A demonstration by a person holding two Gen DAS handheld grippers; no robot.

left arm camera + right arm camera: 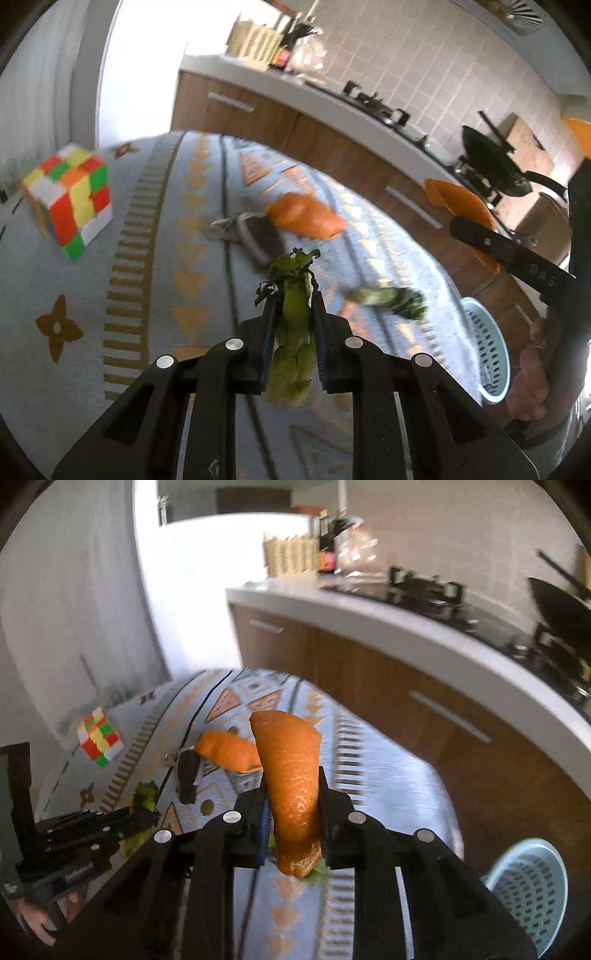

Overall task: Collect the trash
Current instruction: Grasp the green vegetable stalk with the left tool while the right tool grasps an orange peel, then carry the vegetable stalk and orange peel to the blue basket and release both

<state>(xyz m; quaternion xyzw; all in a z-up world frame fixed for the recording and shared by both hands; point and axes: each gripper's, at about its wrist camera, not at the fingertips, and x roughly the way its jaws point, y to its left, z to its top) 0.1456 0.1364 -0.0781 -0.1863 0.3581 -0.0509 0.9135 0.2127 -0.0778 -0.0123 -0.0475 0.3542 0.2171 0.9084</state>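
**Both grippers hold kitchen scraps above a patterned tabletop**

A kitchen counter (424, 646) with wooden cabinet fronts runs along the far side, carrying a gas hob and a dark wok (491, 162). In front of it lies the tabletop (147, 295), covered in a pale blue cloth with tan triangles and brown flower shapes. A light blue perforated basket (532, 890) sits low at the right, beyond the tabletop's edge.

The left gripper (293, 295) has its jaws pressed onto a wilted green vegetable stalk (293, 332), which stands upright between them. The right gripper (291, 781) has its jaws clamped on a curved piece of orange peel (290, 775), raised clear of the cloth.

A colourful puzzle cube (70, 199) rests on the cloth at the left, well apart from the scraps. Near the middle lies a second orange peel (304, 216), touching a small dark grey object (255, 236) that is too blurred to identify. Another green leafy scrap (391, 301) lies on the cloth to the right of the left gripper.
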